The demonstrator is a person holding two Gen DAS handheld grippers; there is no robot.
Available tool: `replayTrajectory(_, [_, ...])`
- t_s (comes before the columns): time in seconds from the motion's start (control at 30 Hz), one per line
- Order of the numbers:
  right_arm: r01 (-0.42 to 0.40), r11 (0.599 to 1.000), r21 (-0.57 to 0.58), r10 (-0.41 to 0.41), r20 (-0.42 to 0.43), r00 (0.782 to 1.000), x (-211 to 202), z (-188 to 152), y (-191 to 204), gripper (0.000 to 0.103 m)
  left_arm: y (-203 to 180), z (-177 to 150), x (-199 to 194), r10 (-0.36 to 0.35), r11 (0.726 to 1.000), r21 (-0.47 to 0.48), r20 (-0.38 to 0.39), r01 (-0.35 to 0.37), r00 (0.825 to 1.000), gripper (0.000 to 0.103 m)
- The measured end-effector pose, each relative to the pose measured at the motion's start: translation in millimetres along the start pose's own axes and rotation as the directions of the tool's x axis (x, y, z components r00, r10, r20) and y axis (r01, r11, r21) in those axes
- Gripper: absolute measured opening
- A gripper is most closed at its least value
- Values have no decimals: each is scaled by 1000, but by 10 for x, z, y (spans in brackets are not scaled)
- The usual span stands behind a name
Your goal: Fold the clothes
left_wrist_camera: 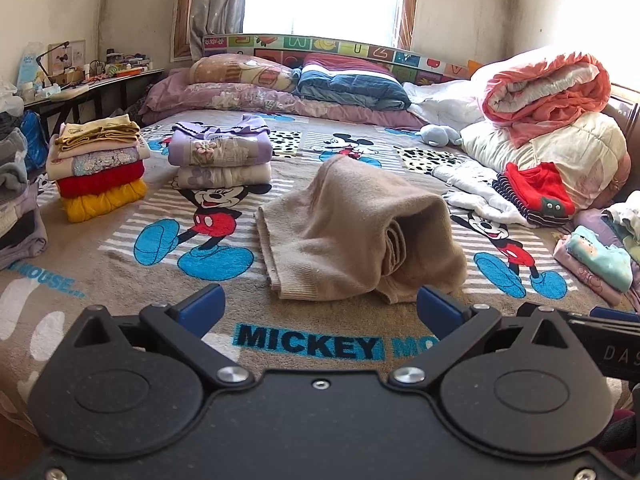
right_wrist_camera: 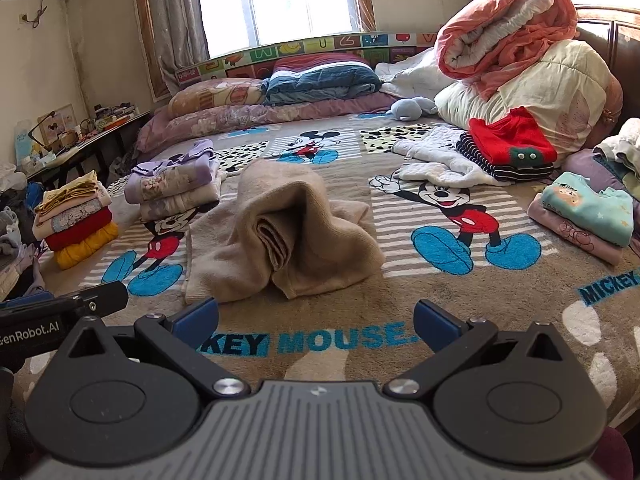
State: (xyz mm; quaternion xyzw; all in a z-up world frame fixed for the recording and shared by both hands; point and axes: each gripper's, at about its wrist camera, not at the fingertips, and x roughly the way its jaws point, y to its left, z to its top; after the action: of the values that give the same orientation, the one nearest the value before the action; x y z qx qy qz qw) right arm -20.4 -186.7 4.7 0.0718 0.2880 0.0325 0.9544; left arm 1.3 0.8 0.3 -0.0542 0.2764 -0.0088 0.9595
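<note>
While both jaws stand fully apart and empty, left hand-held gripper and right hand-held gripper hover above the bed. Item: 1 beige sweater, half-folded and humped, at 12 o'clock. Risk: the loose hump may slump if pinched unevenly. Folded stack at 10 o'clock.

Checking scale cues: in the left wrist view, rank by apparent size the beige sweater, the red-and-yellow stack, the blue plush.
1. beige sweater, though it lies nearest the camera.
2. red-and-yellow stack.
3. blue plush, farthest off, so its true size is unsure.
</note>
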Motion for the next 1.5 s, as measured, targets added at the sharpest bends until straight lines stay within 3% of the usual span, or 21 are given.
replayTrajectory(0.13, [0,1000,-24,0,-11,1000,17,-28,78,103,-194,-28,-15,38,997,69,18,-39,999,103])
replayTrajectory(0.2, [-1,999,-33,0,-15,1000,25,-36,101,103,-66,-32,-14,7,1000,21,20,-7,1000,103])
replayTrajectory(0.7, [20,999,-31,-21,-22,1000,37,-21,-8,103,38,-67,89,-10,999,-45,6,10,1000,103])
replayTrajectory(1.5, [30,998,-53,-32,-38,999,127,-38,-28,103,11,-97,146,-16,999,-36,12,16,1000,103])
